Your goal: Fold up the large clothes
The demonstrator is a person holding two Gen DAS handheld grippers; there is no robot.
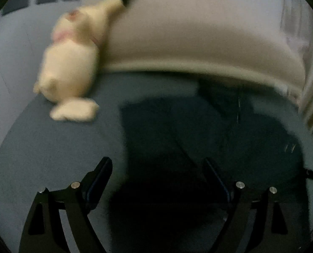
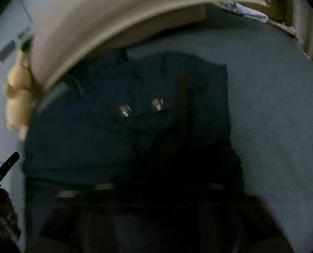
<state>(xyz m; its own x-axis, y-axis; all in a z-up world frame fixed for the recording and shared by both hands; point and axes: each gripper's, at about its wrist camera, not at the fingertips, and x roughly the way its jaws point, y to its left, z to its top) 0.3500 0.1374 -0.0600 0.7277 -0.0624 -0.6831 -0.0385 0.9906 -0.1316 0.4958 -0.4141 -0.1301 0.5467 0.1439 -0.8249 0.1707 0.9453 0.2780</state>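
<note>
Dark garment (image 2: 122, 126) lay spread on the blue bed (image 2: 272, 116) below the pillow (image 1: 198, 31) – left gripper (image 1: 158, 168) fingers spread, empty; right gripper's fingers too dark to tell – next grab wants an edge, not mid-cloth

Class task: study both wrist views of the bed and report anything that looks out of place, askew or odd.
One thing stands out: a cream plush toy lies toppled on its side at the end of the long beige pillow, partly on the blue bedsheet. The dark folded garment lies flat with nothing visibly wrong, though both views are blurred.
</note>
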